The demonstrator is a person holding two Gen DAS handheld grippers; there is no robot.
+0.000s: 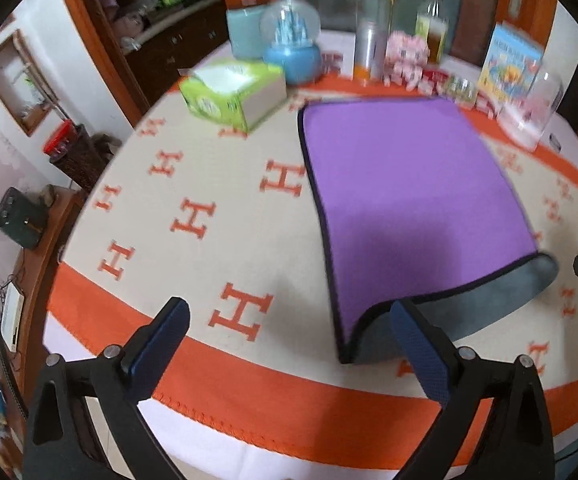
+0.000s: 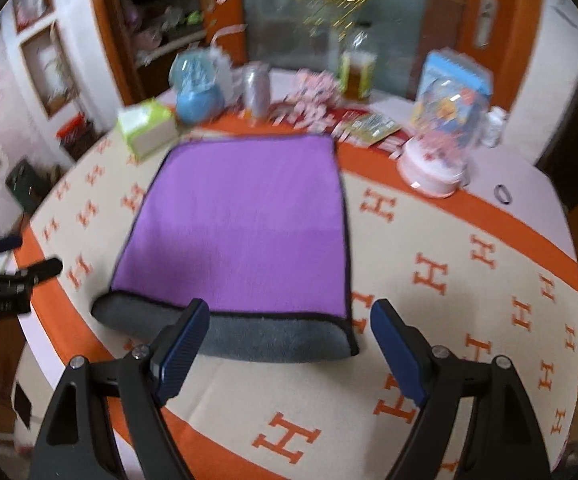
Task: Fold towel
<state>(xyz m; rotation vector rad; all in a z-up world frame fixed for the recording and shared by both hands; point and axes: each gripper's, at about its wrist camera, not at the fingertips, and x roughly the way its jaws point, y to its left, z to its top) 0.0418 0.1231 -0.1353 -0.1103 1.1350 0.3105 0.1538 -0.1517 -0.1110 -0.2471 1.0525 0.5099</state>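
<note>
- A cream tablecloth (image 1: 217, 184) with orange H letters is being spread over the table.
- A green tissue box (image 1: 231, 94) is being kept beside a blue snow globe (image 1: 292, 46).
- A can (image 2: 257, 88), a bottle (image 2: 356, 70) and a picture box (image 2: 451, 90) are being lined along the far edge.

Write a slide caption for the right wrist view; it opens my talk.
Open right tongs poised over the near edge of a purple towel whose grey underside shows, on an orange-patterned tablecloth.
</note>
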